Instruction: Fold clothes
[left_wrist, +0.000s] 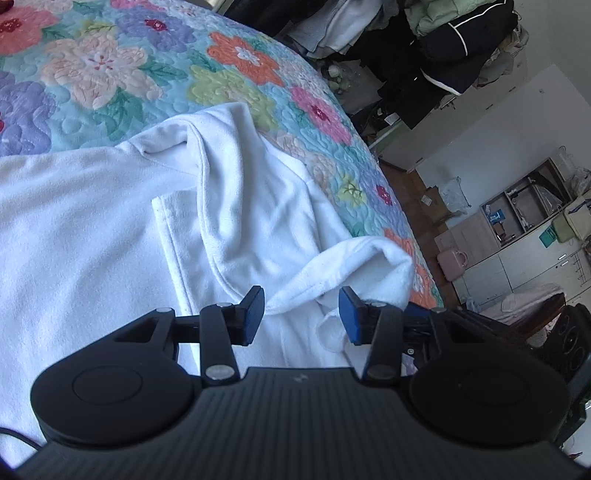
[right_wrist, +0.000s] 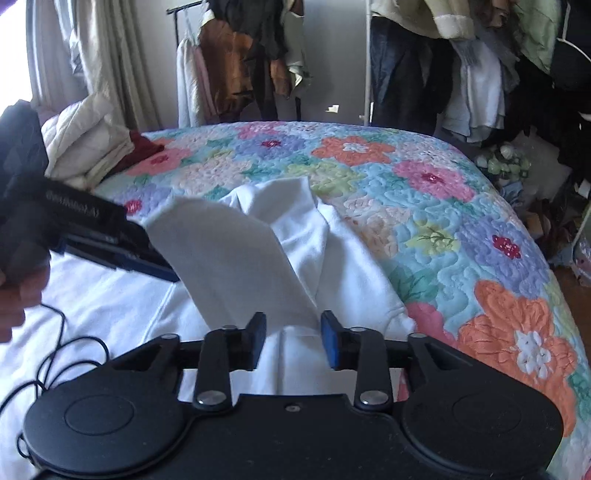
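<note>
Both the left gripper (left_wrist: 303, 314) and right gripper (right_wrist: 293, 339) are apart over the white sweatshirt (left_wrist: 92, 221); each should pinch the sleeve (right_wrist: 221, 254) and lay it flat, clear of the quilt's (right_wrist: 461, 236) edge.

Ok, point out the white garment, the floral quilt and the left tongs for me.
white garment (left_wrist: 92, 221): left wrist view, on its flat body panel.
floral quilt (right_wrist: 424, 192): right wrist view, on a bare patch beyond the garment.
left tongs (left_wrist: 301, 314): left wrist view, midway between the fingertips.

A floral quilt (right_wrist: 424, 206) covers the bed, with crowded clothes racks (right_wrist: 461, 55) and pale curtains (right_wrist: 85, 55) behind.
</note>
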